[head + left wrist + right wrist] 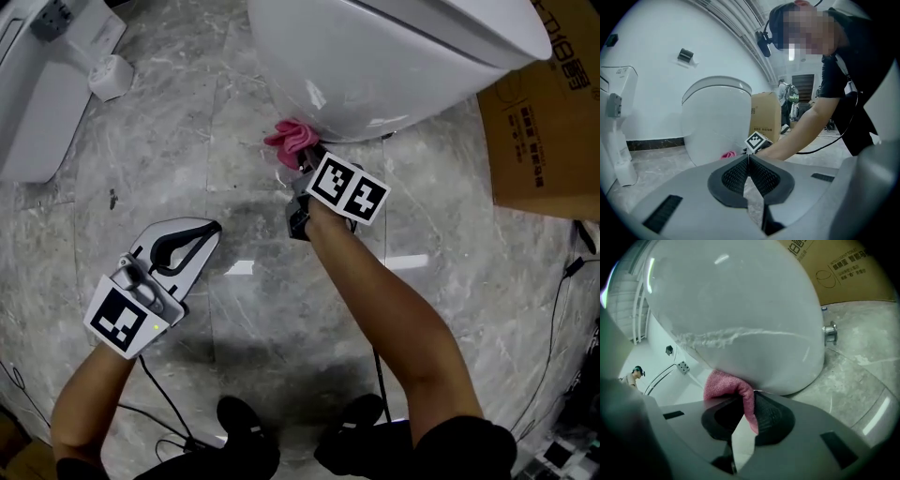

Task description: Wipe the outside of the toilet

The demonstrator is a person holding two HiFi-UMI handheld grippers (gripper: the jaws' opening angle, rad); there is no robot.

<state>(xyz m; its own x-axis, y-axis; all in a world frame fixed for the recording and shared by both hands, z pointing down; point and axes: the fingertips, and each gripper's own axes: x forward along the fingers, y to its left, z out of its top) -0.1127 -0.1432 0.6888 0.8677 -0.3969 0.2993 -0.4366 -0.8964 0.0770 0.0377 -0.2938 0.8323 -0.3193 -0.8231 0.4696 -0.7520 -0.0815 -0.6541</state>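
R gripper (749, 411) clenched on pink cloth (724, 383); cloth pressed vs lower outside of white toilet (740, 310), top centre in head view. L gripper (749, 161) closed, nothing btwn jaws, lower left of head view, well apart from toilet. Grey marble floor (244, 309). Cardboard box (544, 122) upper right, print not legible.
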